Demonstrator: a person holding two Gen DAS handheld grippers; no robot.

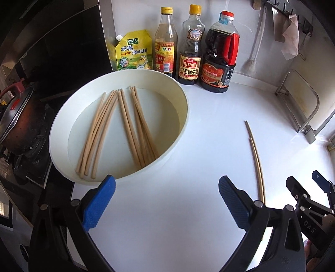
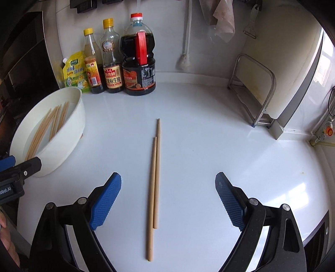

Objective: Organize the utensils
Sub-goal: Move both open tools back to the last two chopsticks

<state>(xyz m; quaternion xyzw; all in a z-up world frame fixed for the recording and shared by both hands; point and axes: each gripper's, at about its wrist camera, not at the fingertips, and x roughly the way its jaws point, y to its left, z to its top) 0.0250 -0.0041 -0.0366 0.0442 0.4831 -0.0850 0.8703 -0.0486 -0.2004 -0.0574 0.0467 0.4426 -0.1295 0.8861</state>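
On the desk: white desk (image 2: 209,146), pretty bare in the middle, kitchen stuff lined up along the back wall.

Loose pair: two wooden chopsticks (image 2: 155,177) lying side by side and touching, out on the bare surface, one slid a bit further toward the bottles than the other. They also show at the right in the left camera (image 1: 256,159).

Basin: round white basin (image 1: 62,125) on the left side of the desk, with a bunch of chopsticks in the basin (image 1: 117,129) lying flat on its bottom in a loose fan. Looks like a little water in there, can't say for sure.

Right gripper (image 2: 168,196): blue fingers (image 2: 106,200) spread wide apart and released, nothing gripped. The loose pair lies right between them, not touching either pad.

Left gripper (image 1: 167,198): fingers (image 1: 98,203) also wide apart, holding nothing, just bare desk between them. Its left finger sits just in front of the basin rim.

Back row: yellow seasoning pouch (image 1: 134,51), two yellow-capped bottles (image 1: 165,44), and a big dark soy sauce jug (image 1: 219,56) with a red handle, all standing upright against the wall just behind the basin.

Off to the right: metal rack (image 2: 253,92) in the corner, and a cloth (image 2: 222,18) hanging above.

Far left: blackened pot (image 1: 18,121) on the stove next to the basin.
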